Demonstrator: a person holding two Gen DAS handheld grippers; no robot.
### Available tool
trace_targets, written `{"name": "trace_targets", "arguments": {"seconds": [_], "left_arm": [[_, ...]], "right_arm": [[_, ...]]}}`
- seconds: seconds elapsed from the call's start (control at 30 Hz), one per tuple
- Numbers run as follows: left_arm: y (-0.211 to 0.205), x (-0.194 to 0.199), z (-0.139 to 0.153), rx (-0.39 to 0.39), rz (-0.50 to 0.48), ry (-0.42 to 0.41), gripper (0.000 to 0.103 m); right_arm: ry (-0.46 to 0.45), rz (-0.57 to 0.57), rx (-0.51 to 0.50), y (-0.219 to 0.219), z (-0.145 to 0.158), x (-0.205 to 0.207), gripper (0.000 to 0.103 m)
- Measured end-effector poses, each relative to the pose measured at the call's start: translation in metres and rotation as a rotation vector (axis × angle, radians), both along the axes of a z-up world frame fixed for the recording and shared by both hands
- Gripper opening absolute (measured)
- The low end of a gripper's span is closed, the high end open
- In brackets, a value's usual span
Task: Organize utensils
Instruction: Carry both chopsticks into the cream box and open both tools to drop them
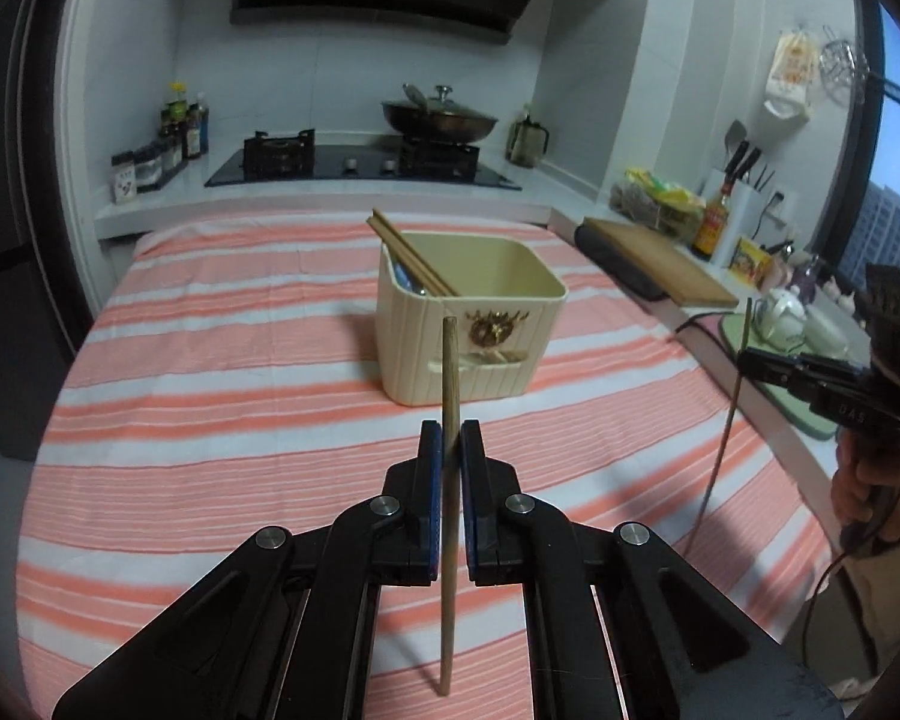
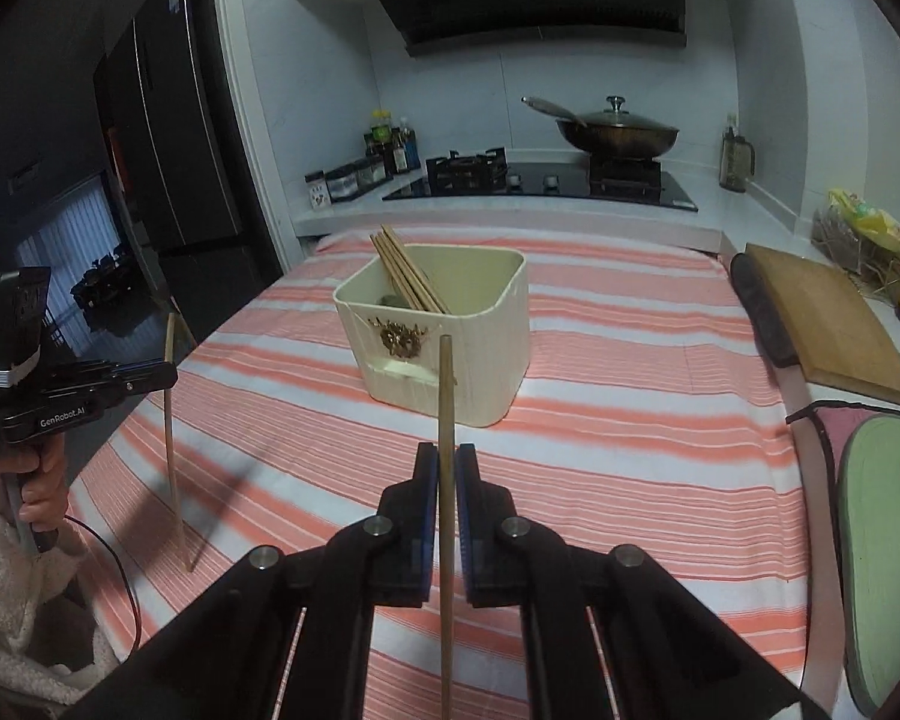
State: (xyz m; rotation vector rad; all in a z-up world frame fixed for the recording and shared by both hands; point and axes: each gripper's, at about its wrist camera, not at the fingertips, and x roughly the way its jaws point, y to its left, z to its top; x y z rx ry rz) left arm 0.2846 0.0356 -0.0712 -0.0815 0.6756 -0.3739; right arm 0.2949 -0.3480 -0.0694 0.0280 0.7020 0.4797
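1. The left wrist view looks forward past its own fingers (image 1: 431, 468), over the striped cloth (image 1: 210, 408), toward the stove (image 1: 360, 171).
2. The right wrist view looks the same way past its fingers (image 2: 426, 480).
3. Both see the cream box (image 1: 468, 324) (image 2: 444, 330) near, just beyond the fingertips.
4. Each sees the other gripper off to the side.

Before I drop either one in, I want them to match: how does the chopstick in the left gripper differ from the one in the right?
The left gripper pinches its chopstick near the upper end; the right gripper grips its chopstick nearer the middle. The left chopstick's lower tip reaches the striped cloth; the right chopstick's is cut off. Both are brown and upright.
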Motion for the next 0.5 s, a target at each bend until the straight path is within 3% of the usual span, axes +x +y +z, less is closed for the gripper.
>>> {"name": "trace_targets", "arguments": {"seconds": [0.2,0.37,0.5], "left_arm": [[0.015,0.007,0.053,-0.109,0.013,-0.091,0.004],[0.018,0.041,0.127,-0.175,0.080,-0.272,0.004],[0.007,0.084,0.158,-0.172,0.172,-0.394,0.004]], "right_arm": [[-0.122,-0.019,0.031,-0.008,0.036,0.014,0.006],[-0.274,-0.043,0.047,-0.009,0.097,0.053,0.006],[-0.404,-0.043,0.079,0.004,0.140,0.094,0.006]]}}
